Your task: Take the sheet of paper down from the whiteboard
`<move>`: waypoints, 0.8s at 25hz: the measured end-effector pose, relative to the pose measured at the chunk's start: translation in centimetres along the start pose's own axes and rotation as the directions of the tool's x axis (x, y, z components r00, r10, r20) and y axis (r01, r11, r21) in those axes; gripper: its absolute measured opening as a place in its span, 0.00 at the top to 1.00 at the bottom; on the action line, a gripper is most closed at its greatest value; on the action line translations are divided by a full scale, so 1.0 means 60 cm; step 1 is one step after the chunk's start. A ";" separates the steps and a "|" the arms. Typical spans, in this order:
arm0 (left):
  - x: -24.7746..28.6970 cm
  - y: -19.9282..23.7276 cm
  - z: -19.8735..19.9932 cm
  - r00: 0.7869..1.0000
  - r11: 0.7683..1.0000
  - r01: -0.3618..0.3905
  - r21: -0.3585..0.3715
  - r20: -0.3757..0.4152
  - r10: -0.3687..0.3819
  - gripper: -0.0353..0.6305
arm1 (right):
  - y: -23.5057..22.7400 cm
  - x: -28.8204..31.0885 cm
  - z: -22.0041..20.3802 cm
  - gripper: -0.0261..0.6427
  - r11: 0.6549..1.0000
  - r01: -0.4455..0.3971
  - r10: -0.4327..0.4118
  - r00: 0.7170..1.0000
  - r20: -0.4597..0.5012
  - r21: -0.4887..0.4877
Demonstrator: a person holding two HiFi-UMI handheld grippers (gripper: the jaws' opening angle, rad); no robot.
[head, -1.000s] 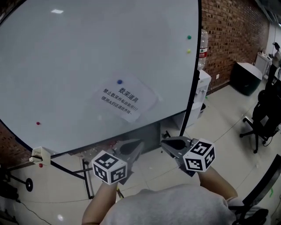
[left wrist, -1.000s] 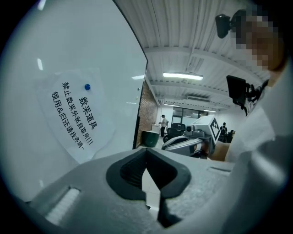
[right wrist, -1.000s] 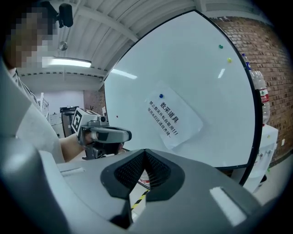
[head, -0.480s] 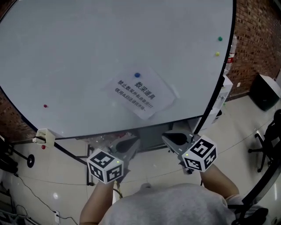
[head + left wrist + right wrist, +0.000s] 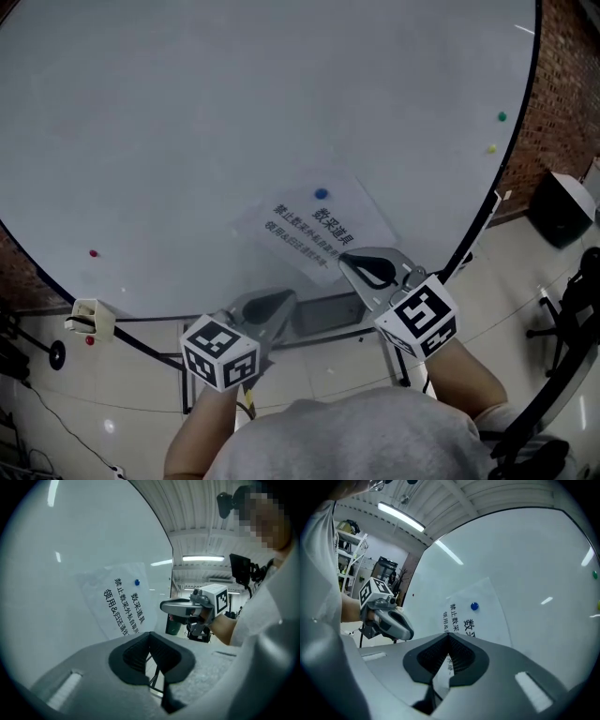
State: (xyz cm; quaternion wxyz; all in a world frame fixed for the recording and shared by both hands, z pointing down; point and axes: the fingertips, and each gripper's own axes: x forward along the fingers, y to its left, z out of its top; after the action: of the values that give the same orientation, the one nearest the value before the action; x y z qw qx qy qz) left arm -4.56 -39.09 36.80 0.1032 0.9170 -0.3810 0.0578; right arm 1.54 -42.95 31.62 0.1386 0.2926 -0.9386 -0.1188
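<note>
Paper [image 5: 309, 230] looks light and limp under its blue magnet [image 5: 322, 194]; a lower corner suits gripping. Left tongs [image 5: 281, 298] and right tongs [image 5: 343, 259] are closed, empty.

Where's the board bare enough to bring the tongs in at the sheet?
Bare whiteboard lies left of the sheet, out to the red magnet, and above the blue magnet. Crowded at the sheet's lower right, where the right tongs hover by the board's rim.
</note>
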 end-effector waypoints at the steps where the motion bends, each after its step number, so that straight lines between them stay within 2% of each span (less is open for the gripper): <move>1: 0.000 0.009 0.005 1.000 1.000 0.009 -0.003 0.006 -0.009 0.95 | -0.010 0.009 0.015 0.96 0.999 0.025 -0.025 1.000 0.014 -0.026; 3: -0.001 0.024 0.015 0.999 1.000 0.027 -0.011 0.020 -0.026 0.95 | -0.027 0.024 0.046 0.96 0.992 0.083 -0.079 0.996 0.047 -0.093; 5: -0.004 0.037 0.023 0.999 0.999 0.037 -0.008 0.029 -0.037 0.95 | -0.040 0.036 0.068 0.96 0.971 0.154 -0.144 0.987 0.066 -0.184; 6: -0.005 0.042 0.026 0.999 0.999 0.038 -0.002 0.032 -0.038 0.95 | -0.046 0.041 0.075 0.93 0.954 0.191 -0.178 0.981 0.073 -0.230; 7: -0.007 0.048 0.030 0.999 0.999 0.039 0.002 0.036 -0.039 0.95 | -0.051 0.046 0.082 0.84 0.935 0.226 -0.212 0.974 0.080 -0.272; 9: -0.009 0.058 0.035 0.998 0.999 0.043 0.004 0.045 -0.043 0.95 | -0.061 0.054 0.095 0.81 0.898 0.293 -0.275 0.956 0.101 -0.329; 12: -0.011 0.066 0.039 0.998 0.998 0.054 0.012 0.044 -0.054 0.95 | -0.075 0.065 0.103 0.82 0.866 0.361 -0.339 0.933 0.124 -0.347; 20: -0.030 0.093 0.058 0.998 0.998 0.040 0.058 0.053 -0.043 0.95 | -0.091 0.088 0.110 0.83 0.814 0.432 -0.413 0.901 0.135 -0.389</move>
State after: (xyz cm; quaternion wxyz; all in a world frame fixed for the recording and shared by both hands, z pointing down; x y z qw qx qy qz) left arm -9.68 -42.53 33.88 0.0681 0.9285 -0.3626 0.0415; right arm -1.98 -49.46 24.83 0.1460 0.4551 -0.8070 -0.3468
